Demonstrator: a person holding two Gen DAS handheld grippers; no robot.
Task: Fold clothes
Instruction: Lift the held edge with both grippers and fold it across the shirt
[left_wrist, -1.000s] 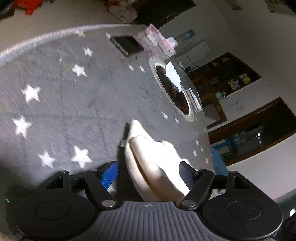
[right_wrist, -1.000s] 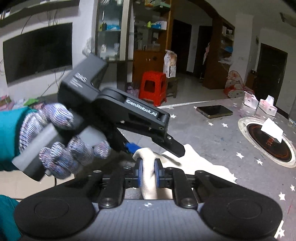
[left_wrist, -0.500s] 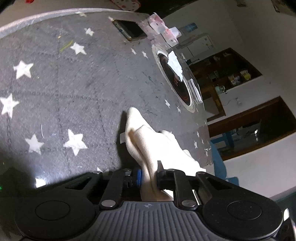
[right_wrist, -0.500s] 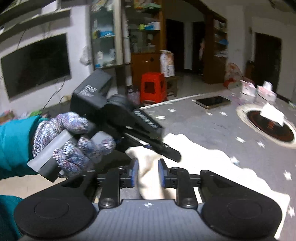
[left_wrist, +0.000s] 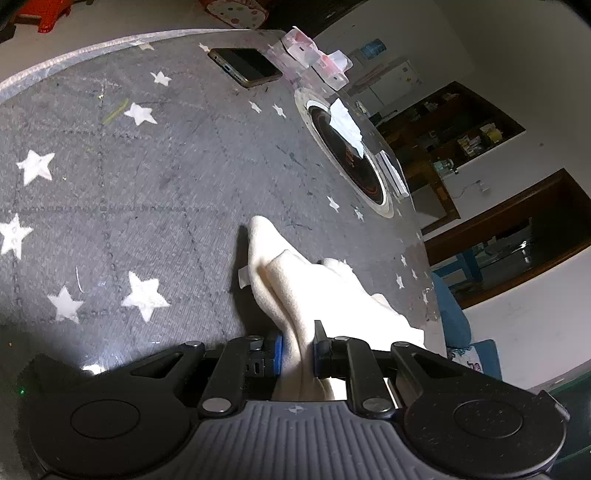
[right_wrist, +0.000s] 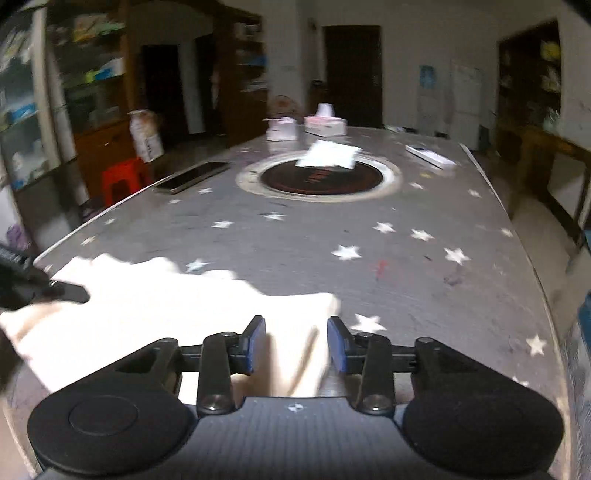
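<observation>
A cream-white garment lies bunched on the grey star-patterned table. My left gripper is shut on a thick fold of it, blue pads pressing both sides. In the right wrist view the garment spreads flat across the near left of the table. My right gripper is open, its jaws straddling the garment's right edge without pinching it. The left gripper's finger shows at the far left, on the cloth.
A phone lies at the left edge. A round black hob with a white paper on it sits mid-table. Tissue boxes stand at the far end. A white flat box lies far right.
My left gripper closed on the garment fold. My right gripper let go of the cloth, opened, and swung right along the garment's edge, away from the left gripper.
</observation>
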